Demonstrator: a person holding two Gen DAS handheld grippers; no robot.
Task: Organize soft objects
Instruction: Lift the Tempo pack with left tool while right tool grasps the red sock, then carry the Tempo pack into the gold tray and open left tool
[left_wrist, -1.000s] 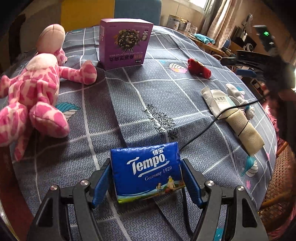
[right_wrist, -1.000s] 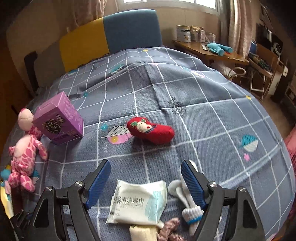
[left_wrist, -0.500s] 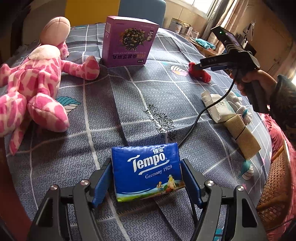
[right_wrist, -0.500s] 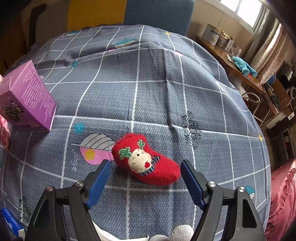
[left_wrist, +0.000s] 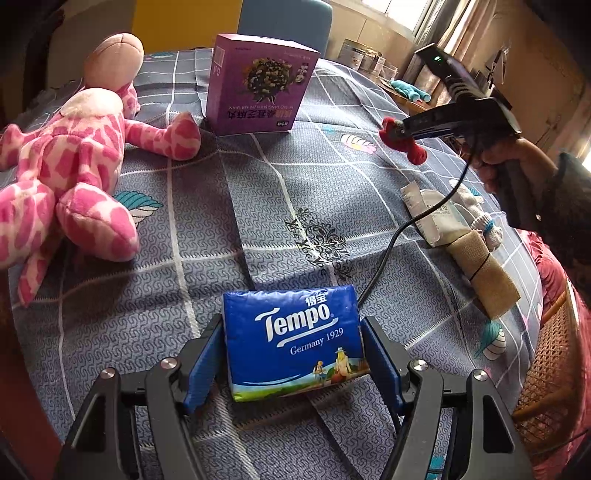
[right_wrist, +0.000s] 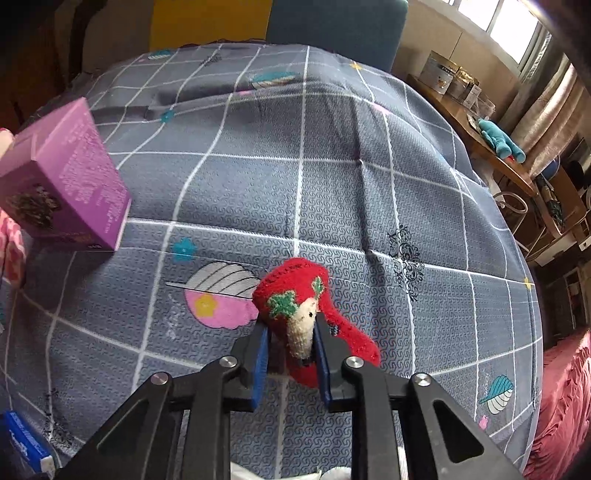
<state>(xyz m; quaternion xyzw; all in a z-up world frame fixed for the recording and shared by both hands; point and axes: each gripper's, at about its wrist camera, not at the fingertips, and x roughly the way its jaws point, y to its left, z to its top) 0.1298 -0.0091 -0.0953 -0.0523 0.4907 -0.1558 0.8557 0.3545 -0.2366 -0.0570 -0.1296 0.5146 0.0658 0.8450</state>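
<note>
A blue Tempo tissue pack (left_wrist: 291, 339) sits between the blue pads of my left gripper (left_wrist: 293, 328), which is shut on its two long sides low over the cloth. In the right wrist view, my right gripper (right_wrist: 291, 326) is closing its jaws on a red Christmas sock (right_wrist: 291, 288), and the pads press both sides of its reindeer face. The left wrist view shows that same right gripper (left_wrist: 402, 127) at the far right, held by a hand, with the red sock (left_wrist: 415, 153) hanging from its tips above the table.
A pink plush toy (left_wrist: 74, 166) lies at the left and a purple box (left_wrist: 258, 81) stands behind it. At the right lie a wet-wipes pack (left_wrist: 432, 218), white socks (left_wrist: 484, 225) and a beige roll (left_wrist: 487, 280). A black cable (left_wrist: 399, 236) trails across the grey checked cloth (right_wrist: 332, 166).
The right gripper moved from over the wipes to the red sock and shut on it; the sock now hangs off the cloth. The left gripper kept still with the tissue pack.
</note>
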